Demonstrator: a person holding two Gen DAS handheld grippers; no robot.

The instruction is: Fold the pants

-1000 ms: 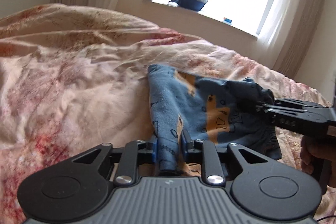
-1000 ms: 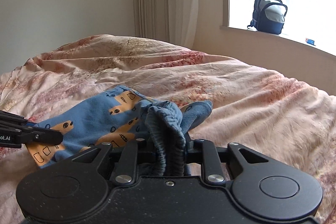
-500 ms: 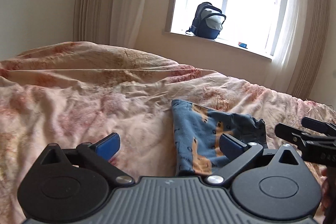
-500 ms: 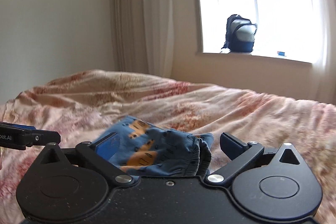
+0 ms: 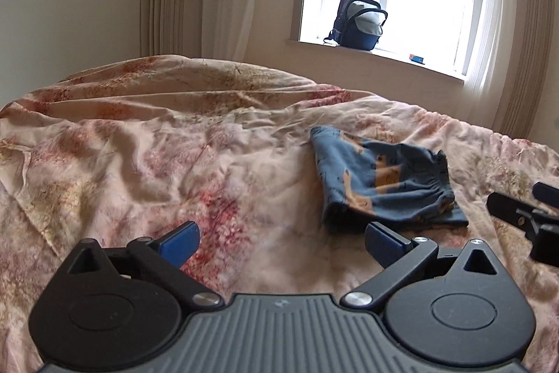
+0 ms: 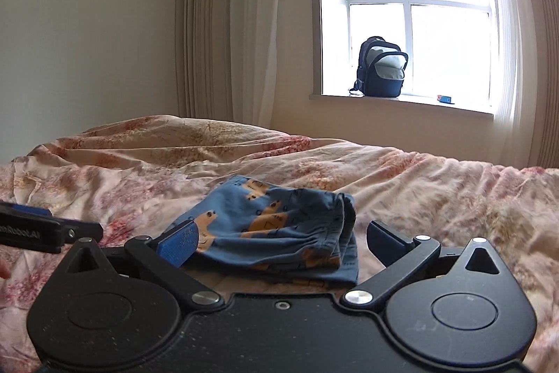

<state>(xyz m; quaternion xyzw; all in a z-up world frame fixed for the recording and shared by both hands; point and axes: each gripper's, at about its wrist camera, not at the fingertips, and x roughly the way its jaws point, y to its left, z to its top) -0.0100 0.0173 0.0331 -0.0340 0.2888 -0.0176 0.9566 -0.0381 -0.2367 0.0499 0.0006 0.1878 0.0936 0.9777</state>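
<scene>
The small blue pants (image 5: 380,186) with orange animal prints lie folded in a compact bundle on the bed; they also show in the right wrist view (image 6: 276,226). My left gripper (image 5: 279,242) is open and empty, pulled back to the left of the pants. My right gripper (image 6: 281,243) is open and empty, just in front of the pants with the bundle lying beyond its spread fingers. The right gripper shows at the right edge of the left wrist view (image 5: 524,212); the left gripper shows at the left edge of the right wrist view (image 6: 45,228).
A crumpled pink floral duvet (image 5: 174,170) covers the whole bed. A dark backpack (image 6: 380,67) and a small blue item (image 6: 444,99) sit on the windowsill behind the bed. Curtains (image 6: 227,23) hang along the back wall.
Both grippers were shut on the pants a second ago. They have opened, let the pants drop folded on the bed, and pulled back and up.
</scene>
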